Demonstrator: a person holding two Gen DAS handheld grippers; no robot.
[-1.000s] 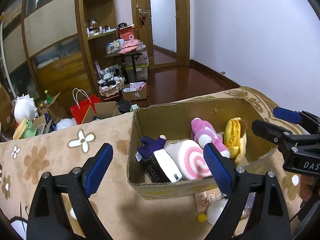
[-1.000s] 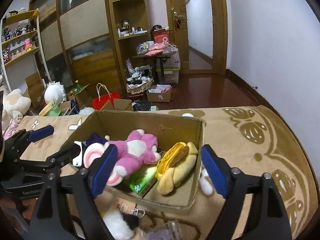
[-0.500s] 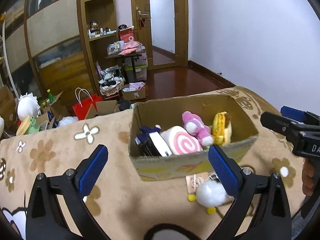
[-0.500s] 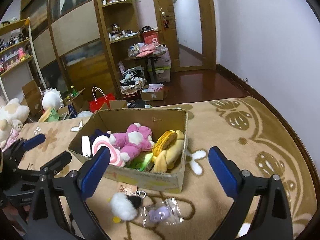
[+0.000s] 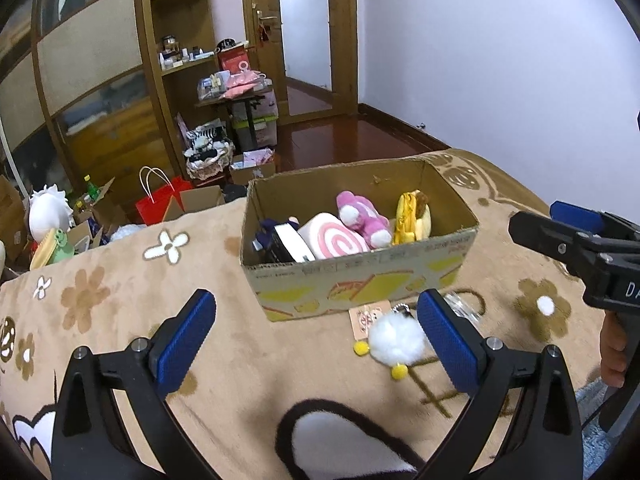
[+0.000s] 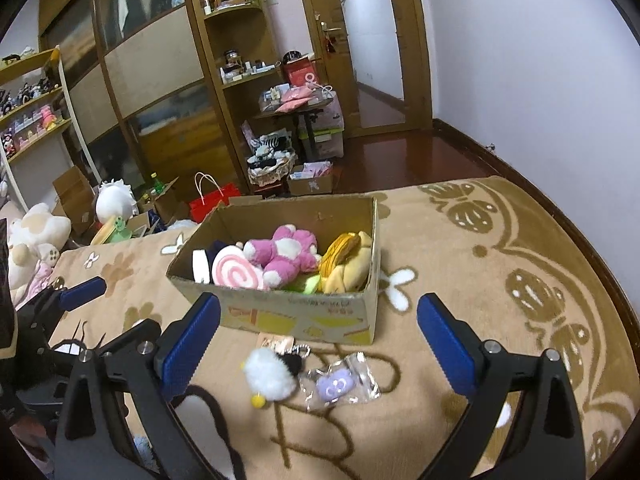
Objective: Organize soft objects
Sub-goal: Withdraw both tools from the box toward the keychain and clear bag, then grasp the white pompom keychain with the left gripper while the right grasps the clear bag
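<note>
An open cardboard box stands on the tan patterned blanket. Inside lie a pink swirl roll plush, a pink and white plush, a yellow plush and a dark plush. In front of the box lie a white fluffy chick keychain and a clear bag with a purple charm. My left gripper is open and empty, short of the box. My right gripper is open and empty above the keychain and bag.
The blanket ends at a rounded edge on the right, with dark wood floor beyond. Behind are wooden shelves, a red bag, boxes and large plush toys. The right gripper shows in the left wrist view.
Both grippers have pulled back and up from the box. The box now looks smaller, and the chick keychain and bagged charm in front of it have come fully into view.
</note>
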